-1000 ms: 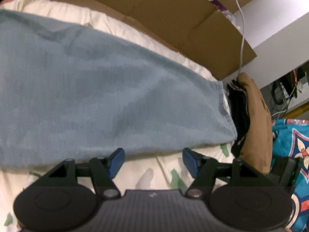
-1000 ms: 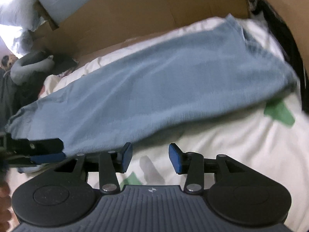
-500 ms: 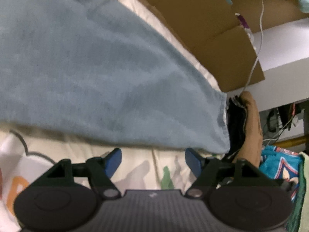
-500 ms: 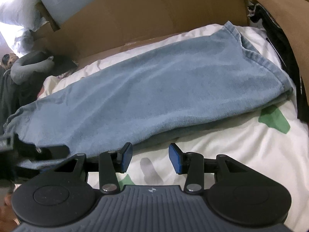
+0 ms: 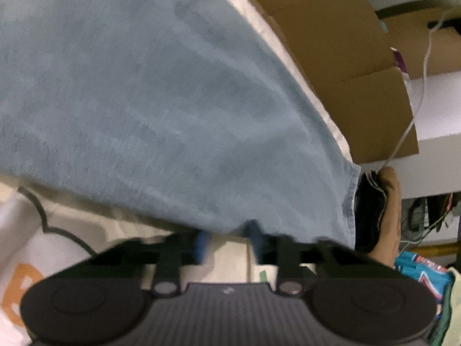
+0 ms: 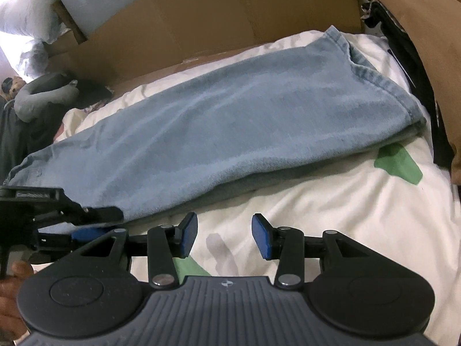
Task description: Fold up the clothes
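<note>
the left gripper (image 6: 95, 225) has just been closing and, though its own view is blurred, seems to pinch the near edge of the jeans (image 6: 230, 132), which lie folded lengthwise on the white bedsheet (image 6: 345, 216). the right gripper (image 6: 224, 238) hangs half spread over bare sheet.

- A white bedsheet (image 6: 331, 216) with green patches covers the bed.
- Brown cardboard (image 6: 219, 20) stands along the far edge of the bed.
- A tan cushion (image 6: 426, 37) lies at the right end of the bed, with a black bag (image 6: 409, 57) just beside it.
- A grey neck pillow (image 6: 40, 98) sits far left.
- A white cable (image 5: 415, 109) hangs past the cardboard.
- A turquoise patterned cloth (image 5: 423, 271) lies at lower right.
</note>
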Action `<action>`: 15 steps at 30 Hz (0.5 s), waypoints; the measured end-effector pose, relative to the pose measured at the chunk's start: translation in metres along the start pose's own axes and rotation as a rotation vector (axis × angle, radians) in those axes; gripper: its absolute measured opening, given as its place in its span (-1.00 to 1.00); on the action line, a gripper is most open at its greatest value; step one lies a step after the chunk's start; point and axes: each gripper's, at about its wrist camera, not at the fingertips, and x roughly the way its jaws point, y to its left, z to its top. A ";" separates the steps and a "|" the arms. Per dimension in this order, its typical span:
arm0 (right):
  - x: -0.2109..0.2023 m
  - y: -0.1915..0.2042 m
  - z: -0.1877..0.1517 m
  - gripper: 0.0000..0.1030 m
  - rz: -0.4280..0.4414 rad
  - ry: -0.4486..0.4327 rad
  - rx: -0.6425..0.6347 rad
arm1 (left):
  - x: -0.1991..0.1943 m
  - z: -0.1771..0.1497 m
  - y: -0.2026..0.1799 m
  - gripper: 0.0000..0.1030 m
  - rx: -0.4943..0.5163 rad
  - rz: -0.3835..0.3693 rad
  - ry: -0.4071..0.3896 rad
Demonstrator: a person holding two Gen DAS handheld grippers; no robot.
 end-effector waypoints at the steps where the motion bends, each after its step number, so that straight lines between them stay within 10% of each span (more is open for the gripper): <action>1: 0.000 0.000 -0.001 -0.05 0.000 0.000 -0.005 | 0.000 0.000 0.001 -0.79 -0.010 -0.006 -0.002; 15: 0.005 0.034 0.004 -0.05 0.019 -0.054 -0.149 | -0.023 0.025 -0.017 -0.93 -0.064 -0.135 -0.045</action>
